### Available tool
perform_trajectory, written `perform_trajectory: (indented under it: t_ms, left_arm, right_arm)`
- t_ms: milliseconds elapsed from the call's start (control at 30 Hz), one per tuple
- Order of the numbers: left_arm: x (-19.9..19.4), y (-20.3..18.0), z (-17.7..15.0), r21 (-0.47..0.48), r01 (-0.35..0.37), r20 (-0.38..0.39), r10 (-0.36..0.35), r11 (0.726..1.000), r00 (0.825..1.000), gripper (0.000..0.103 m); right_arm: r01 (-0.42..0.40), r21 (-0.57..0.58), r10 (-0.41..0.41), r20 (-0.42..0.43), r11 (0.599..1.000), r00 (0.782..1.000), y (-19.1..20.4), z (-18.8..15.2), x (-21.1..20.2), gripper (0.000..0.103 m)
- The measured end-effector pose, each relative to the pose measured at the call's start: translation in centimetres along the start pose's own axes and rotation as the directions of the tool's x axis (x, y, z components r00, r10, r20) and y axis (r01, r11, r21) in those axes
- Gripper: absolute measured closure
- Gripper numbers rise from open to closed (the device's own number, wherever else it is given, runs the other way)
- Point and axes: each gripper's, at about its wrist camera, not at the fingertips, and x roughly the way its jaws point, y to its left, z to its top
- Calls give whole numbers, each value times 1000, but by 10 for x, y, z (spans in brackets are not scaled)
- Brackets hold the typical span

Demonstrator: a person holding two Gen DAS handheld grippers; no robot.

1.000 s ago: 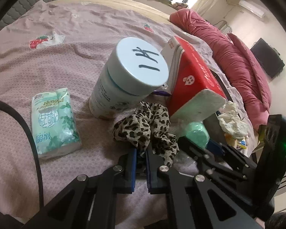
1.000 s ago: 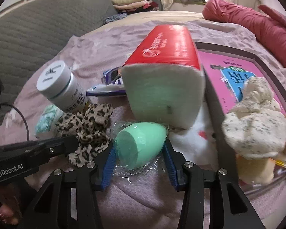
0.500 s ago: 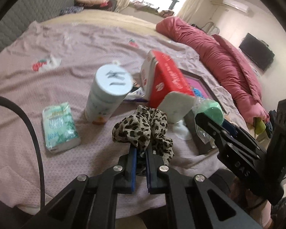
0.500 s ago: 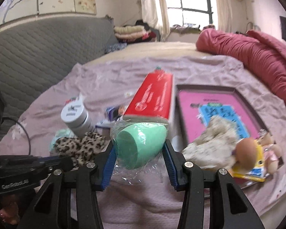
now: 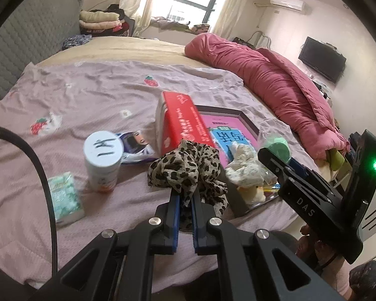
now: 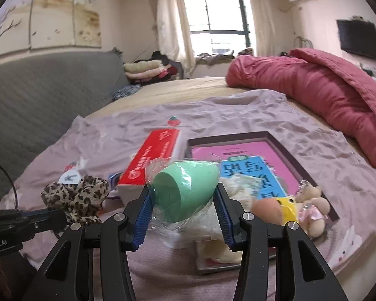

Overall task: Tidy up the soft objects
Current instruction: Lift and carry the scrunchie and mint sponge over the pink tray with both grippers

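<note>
My left gripper [image 5: 185, 200] is shut on a leopard-print scrunchie [image 5: 188, 168], held up above the bed. The same scrunchie [image 6: 77, 195] shows at the lower left of the right wrist view. My right gripper [image 6: 184, 200] is shut on a green egg-shaped sponge [image 6: 185, 190] in clear wrap, lifted above the bedding; that sponge [image 5: 278, 148] appears at the right of the left wrist view. A dark-rimmed tray [image 6: 300, 160] with a pink lining holds a white speckled cloth [image 5: 245, 168] and a small plush doll [image 6: 310, 205].
On the lilac bedspread [image 5: 87, 95] lie a red tissue pack [image 5: 183, 123], a white jar [image 5: 102, 163] with a handwritten lid, a green tissue packet [image 5: 62, 198] and a purple sachet [image 5: 135, 145]. A rolled pink duvet [image 6: 325, 90] runs along the right side. A grey headboard [image 6: 37, 95] stands at left.
Both grippers have risen and drawn back from the pile, carrying the scrunchie and the sponge up off the bed. More of the room and tray is now in view.
</note>
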Motion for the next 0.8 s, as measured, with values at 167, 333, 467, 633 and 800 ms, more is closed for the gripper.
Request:
perform_trajectory:
  t_ms: [167, 333, 467, 633, 800]
  left_arm:
    - [2, -24, 8, 43, 10, 9, -10, 999, 1000, 95]
    - [9, -54, 17, 94, 37, 7, -38, 995, 999, 95]
    - [20, -80, 21, 129, 75, -3, -75, 989, 997, 95]
    - [37, -107, 26, 162, 107, -17, -105, 981, 994, 95]
    - [55, -128, 30, 191, 123, -34, -119, 974, 992, 95]
  right_arm:
    - [41, 75, -44, 41, 996, 998, -28, 5, -11, 54]
    - [98, 164, -110, 61, 982, 992, -60, 6, -20, 54]
    - [147, 238, -167, 64, 960, 984, -87, 4, -26, 54]
    - [187, 274, -212, 65, 943, 975, -108, 2, -31, 54]
    - [206, 297, -236, 66, 932, 970, -119, 0, -32, 54]
